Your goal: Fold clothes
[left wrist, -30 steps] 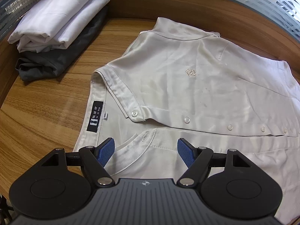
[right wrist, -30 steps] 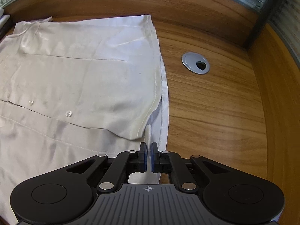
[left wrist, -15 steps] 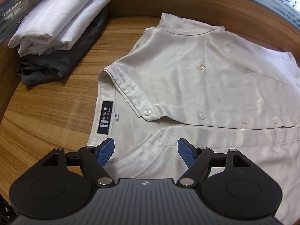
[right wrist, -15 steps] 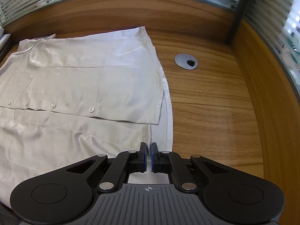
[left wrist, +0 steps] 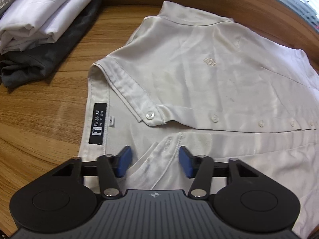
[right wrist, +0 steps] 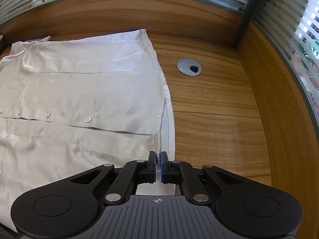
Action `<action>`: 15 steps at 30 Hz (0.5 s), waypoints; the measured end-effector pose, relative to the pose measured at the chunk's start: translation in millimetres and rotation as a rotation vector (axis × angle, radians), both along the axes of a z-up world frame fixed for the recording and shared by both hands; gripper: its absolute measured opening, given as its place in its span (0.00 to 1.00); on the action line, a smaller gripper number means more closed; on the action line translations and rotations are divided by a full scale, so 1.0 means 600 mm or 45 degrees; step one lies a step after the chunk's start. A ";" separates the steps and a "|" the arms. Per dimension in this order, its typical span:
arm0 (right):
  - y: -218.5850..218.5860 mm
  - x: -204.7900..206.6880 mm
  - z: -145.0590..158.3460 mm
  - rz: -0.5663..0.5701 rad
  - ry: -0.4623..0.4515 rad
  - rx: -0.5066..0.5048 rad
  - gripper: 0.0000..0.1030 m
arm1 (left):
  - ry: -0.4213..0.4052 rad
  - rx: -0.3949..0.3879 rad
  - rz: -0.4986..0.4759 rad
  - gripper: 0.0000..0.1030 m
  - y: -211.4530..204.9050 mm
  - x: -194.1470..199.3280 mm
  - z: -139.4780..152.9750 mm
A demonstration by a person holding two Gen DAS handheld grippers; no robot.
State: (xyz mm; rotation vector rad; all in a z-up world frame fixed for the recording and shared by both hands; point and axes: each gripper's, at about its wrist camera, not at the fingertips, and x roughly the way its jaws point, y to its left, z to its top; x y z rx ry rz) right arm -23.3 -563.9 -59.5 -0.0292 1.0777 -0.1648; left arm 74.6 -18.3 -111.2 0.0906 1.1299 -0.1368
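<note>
**Both ends of the shirt being taken up for a fold**

On the wooden tabletop [right wrist: 209,107] the cream shirt [left wrist: 199,75] lies spread flat, buttoned front up, its thin satiny cloth lightly creased. The left gripper [left wrist: 155,162] sits over the near collar edge; its jaws have just been closing and stand about half open, the collar between the blue pads but not yet pinched. The right gripper [right wrist: 157,166] has its jaws nearly closed on the hem corner, which stands up between them. Holding both ends of 1 side likely prepares a lengthwise fold. Folded clothes [left wrist: 43,20] are stacked beyond the collar.
</note>
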 end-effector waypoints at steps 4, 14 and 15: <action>-0.001 0.000 0.002 -0.008 -0.003 -0.014 0.06 | -0.033 0.000 -0.005 0.09 -0.007 -0.013 0.005; 0.004 -0.005 0.016 -0.006 -0.045 -0.049 0.06 | -0.313 0.005 0.012 0.02 -0.005 -0.047 0.061; 0.005 -0.005 0.018 -0.002 -0.051 -0.054 0.06 | -0.332 0.007 0.009 0.02 -0.006 -0.049 0.067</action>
